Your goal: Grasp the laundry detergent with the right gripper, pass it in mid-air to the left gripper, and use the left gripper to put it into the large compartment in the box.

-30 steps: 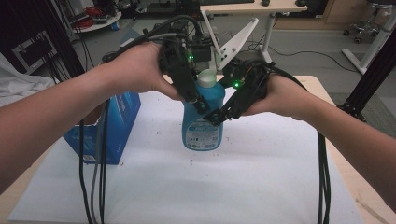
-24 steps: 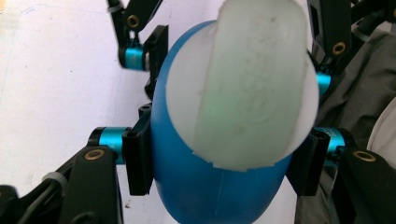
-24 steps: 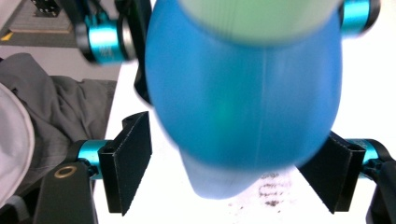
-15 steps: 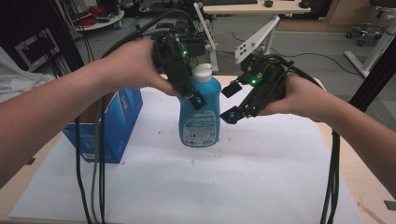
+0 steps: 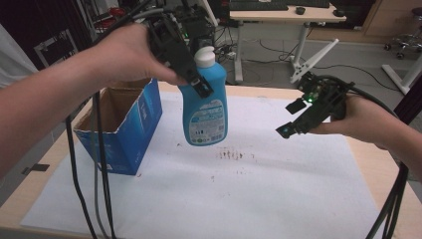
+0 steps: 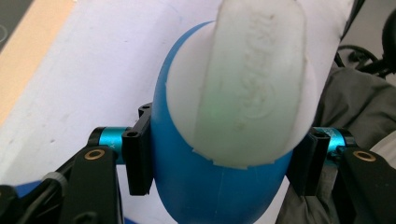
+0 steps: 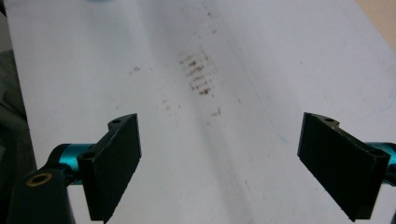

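Observation:
A blue bottle [image 5: 204, 114] with a white cap [image 5: 204, 56] hangs in the air above the white sheet, next to the box. My left gripper [image 5: 199, 84] is shut on its upper body just under the cap. In the left gripper view the cap [image 6: 243, 84] is close up and the blue shoulder [image 6: 210, 186] sits pinched between both black jaws of the left gripper [image 6: 219, 161]. My right gripper [image 5: 290, 118] is off to the right, well apart from the bottle. Its jaws have just been opening and stand wide over bare paper in the right gripper view [image 7: 219, 163], nothing between them.
An open blue cardboard box [image 5: 134, 124] stands at the table's left. A white paper sheet [image 5: 249, 199] covers the table, with brown specks [image 5: 230, 155] near its middle. Black cables [image 5: 99, 174] hang from the left hand down past the box.
The left gripper has lifted the bottle off the sheet, up and toward the box. The right gripper has come away from the bottle, opened, and moved right.

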Motion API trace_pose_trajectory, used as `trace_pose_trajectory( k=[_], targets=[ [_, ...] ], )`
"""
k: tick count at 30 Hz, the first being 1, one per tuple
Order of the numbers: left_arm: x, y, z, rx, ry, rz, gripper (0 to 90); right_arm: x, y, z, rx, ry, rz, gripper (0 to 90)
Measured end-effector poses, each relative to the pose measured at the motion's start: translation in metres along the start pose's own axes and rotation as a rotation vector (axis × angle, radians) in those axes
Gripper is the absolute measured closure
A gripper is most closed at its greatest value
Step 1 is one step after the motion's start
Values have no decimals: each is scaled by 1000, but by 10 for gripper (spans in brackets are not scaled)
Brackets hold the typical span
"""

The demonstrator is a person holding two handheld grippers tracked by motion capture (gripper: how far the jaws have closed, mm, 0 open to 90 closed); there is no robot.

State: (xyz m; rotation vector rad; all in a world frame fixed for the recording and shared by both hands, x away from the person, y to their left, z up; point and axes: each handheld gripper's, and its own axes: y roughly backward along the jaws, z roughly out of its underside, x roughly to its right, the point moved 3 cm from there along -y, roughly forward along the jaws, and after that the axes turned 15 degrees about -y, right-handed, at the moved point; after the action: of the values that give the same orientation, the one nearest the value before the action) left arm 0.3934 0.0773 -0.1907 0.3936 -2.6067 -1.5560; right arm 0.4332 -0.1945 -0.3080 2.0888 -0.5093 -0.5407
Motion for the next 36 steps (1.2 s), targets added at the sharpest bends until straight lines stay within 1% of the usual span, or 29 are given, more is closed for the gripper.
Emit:
trace_pose_trajectory(
  k=[1,2,3,4,6,7,10,12,15,16,17,22,27,28,29,31,34,36],
  targets=[
    [0,0,0,0,0,0,378,2,0,3,-8,-6,7,130],
    [-2,5,2,5,15,-11,378,2,0,3,-8,-6,7,130],
    [-4,10,4,10,30,-23,377,7,0,7,-22,-17,34,130],
    [-7,21,9,22,58,-45,378,9,0,10,-27,-16,38,130],
    [-7,21,9,22,58,-45,377,11,0,12,-30,-21,42,130],
    [-13,34,15,25,94,-68,378,15,0,14,-34,-31,47,130],
    [-19,51,22,39,137,-95,378,18,-1,18,-50,-34,61,130],
    [-22,64,28,50,170,-123,378,21,-2,20,-59,-39,68,130],
    [-25,79,35,57,200,-155,378,26,-2,22,-67,-49,82,130],
    [-25,79,35,57,200,-155,378,26,-2,22,-67,-49,82,130],
    [-27,88,40,59,218,-177,378,29,-2,24,-72,-57,86,130],
    [-32,108,57,62,274,-235,378,34,0,28,-80,-68,107,130],
    [-36,123,76,52,329,-291,378,40,5,31,-71,-81,116,130],
    [-36,123,76,52,329,-291,378,40,5,31,-71,-81,116,130],
    [-39,127,84,42,352,-316,378,41,6,32,-73,-86,116,130],
    [-41,130,91,36,370,-334,378,45,8,34,-70,-97,122,130],
    [-44,132,102,30,401,-354,379,46,9,34,-66,-98,120,130],
    [-44,132,102,30,401,-354,379,46,9,35,-67,-102,120,130]
  ],
)
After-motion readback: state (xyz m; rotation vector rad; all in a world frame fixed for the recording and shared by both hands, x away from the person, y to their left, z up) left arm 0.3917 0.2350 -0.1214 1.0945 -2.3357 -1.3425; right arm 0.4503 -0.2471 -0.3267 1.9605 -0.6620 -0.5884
